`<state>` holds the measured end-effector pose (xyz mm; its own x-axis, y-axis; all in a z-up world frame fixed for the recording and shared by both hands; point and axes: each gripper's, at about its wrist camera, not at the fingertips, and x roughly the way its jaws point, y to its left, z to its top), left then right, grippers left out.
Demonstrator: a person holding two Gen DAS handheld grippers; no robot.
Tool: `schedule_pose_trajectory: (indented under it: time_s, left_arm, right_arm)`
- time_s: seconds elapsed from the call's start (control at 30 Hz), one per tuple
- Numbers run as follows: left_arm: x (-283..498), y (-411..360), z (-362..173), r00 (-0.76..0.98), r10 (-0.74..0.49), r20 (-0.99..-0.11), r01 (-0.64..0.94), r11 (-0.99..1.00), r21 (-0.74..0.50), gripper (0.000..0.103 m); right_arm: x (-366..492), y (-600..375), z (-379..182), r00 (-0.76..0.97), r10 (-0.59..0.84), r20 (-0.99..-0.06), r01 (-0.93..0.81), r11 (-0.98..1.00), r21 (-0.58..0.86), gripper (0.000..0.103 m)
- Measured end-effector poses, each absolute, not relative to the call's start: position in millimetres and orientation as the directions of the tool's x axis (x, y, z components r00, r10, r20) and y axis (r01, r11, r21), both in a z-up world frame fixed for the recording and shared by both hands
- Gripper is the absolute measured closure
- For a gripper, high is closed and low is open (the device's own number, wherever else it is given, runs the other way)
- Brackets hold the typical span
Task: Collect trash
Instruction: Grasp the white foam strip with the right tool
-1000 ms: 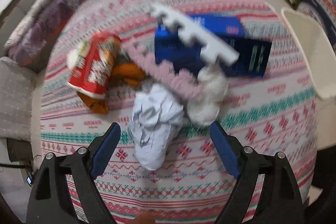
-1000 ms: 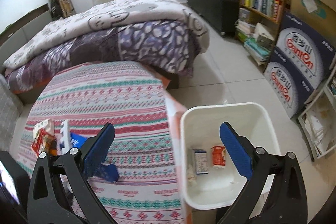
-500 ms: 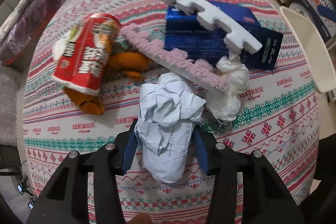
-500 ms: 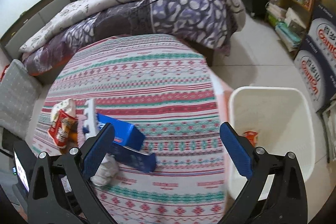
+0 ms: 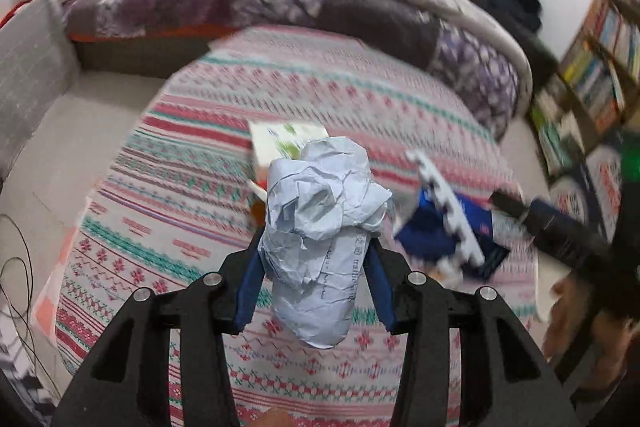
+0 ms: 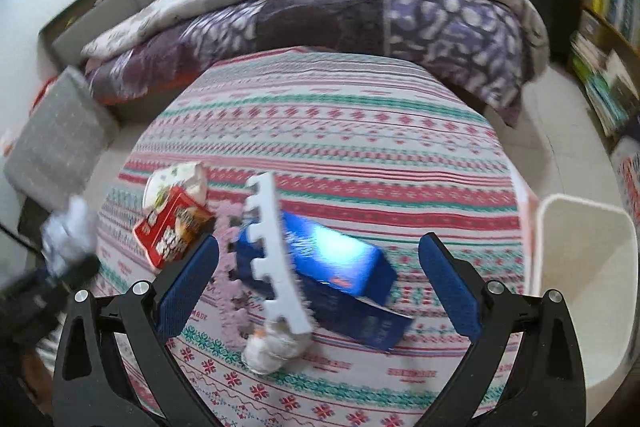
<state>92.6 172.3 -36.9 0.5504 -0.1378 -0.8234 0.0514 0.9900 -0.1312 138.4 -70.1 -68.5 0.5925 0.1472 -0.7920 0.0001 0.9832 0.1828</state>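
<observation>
My left gripper [image 5: 312,283] is shut on a crumpled white paper ball [image 5: 320,227], held up off the patterned tablecloth [image 5: 192,211]. Behind the ball a red snack cup [image 5: 280,143] is partly hidden. In the right wrist view my right gripper [image 6: 316,279] is open and empty, hovering over the pile: a blue box [image 6: 336,255], a white toothed foam strip [image 6: 272,247], a pink foam strip [image 6: 228,283], a white tissue wad [image 6: 272,343] and the red cup [image 6: 172,227]. The paper ball [image 6: 68,235] shows blurred at the far left.
A white bin [image 6: 584,287] stands on the floor by the table's right edge. A bed with a purple quilt [image 6: 360,15] lies behind the table. Bookshelves [image 6: 608,27] line the right wall. A grey cushion [image 6: 56,147] sits at the left, with cables [image 5: 16,287] on the floor.
My left gripper shut on the paper ball and lifted it off the table, rolling as it rose. My right gripper swung left from over the bin to over the pile.
</observation>
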Motion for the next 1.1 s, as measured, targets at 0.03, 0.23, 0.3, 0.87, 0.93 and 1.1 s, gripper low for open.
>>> schedule_pose_trajectory:
  time_s: [0.03, 0.23, 0.3, 0.87, 0.93, 1.1]
  left_arm:
    - [88.8, 172.9, -33.2, 0.565, -0.128, -0.815, 0.041, 0.991, -0.128, 0.057]
    - [96.8, 168.2, -29.4, 0.606, -0.09, -0.79, -0.005, 0.993, -0.117, 0.057]
    - [97.8, 165.6, -29.8, 0.606, -0.084, -0.791, -0.009, 0.994, -0.112, 0.057]
    - [98.2, 158.1, -19.2, 0.655, -0.051, -0.754, -0.049, 0.993, -0.11, 0.057]
    - [96.9, 153.8, -13.4, 0.673, -0.044, -0.738, -0.052, 0.993, -0.106, 0.057]
    - [94.5, 136.4, -1.5, 0.709, -0.031, -0.705, -0.047, 0.995, -0.091, 0.057]
  right_arm:
    - [139.0, -63.7, -70.4, 0.591, 0.141, -0.794, -0.013, 0.986, 0.165, 0.007]
    - [147.8, -38.9, -84.9, 0.578, 0.095, -0.81, -0.045, 0.995, 0.084, 0.017]
    - [152.2, -34.1, -89.6, 0.566, 0.095, -0.819, -0.056, 0.996, 0.076, 0.025]
    - [141.5, -42.3, -65.0, 0.634, 0.095, -0.767, -0.048, 0.995, 0.083, 0.081]
    - [138.2, -47.5, -58.2, 0.65, 0.092, -0.754, -0.039, 0.995, 0.087, 0.081]
    - [127.3, -65.5, -40.7, 0.692, 0.074, -0.718, -0.011, 0.996, 0.092, 0.081]
